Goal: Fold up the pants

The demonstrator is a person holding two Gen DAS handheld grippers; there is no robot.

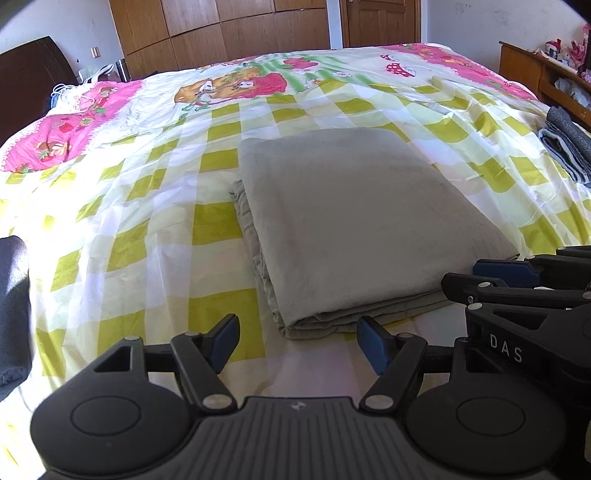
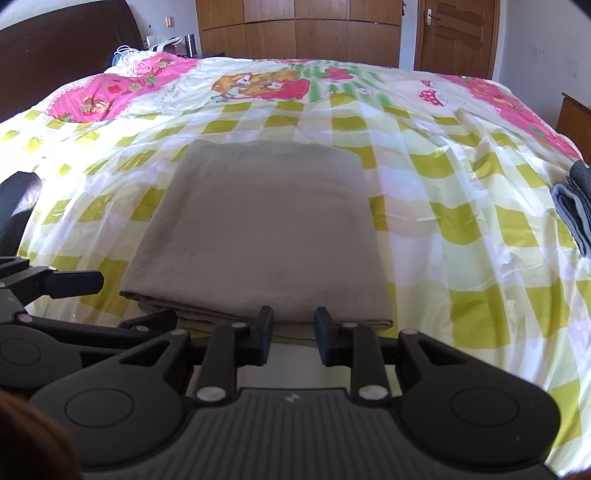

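The grey-beige pants (image 1: 354,221) lie folded into a thick, flat rectangle on the bed (image 1: 155,206), on the yellow-and-white checked part of a cover (image 2: 461,206) that turns to pink cartoon prints farther back. The layered fold edges show along the near side and the left side of the bundle. The left tool (image 1: 299,343) hangs just short of the near left corner of the pants, its blue-padded fingers (image 1: 371,345) spread wide with nothing between them, released and clear of the cloth. The right tool (image 2: 293,334) sits at the near edge of the bundle, its jaws set to a narrow gap; no cloth shows between the pads, and they appear to hold nothing (the fold edge lies right behind them, so contact there is hard to judge). Each tool shows at the side of the other's view, close alongside. A second stack of folded grey clothes (image 1: 567,144) lies well apart at the right edge of the bed. Wooden wardrobe doors (image 2: 295,29) stand behind the bed.
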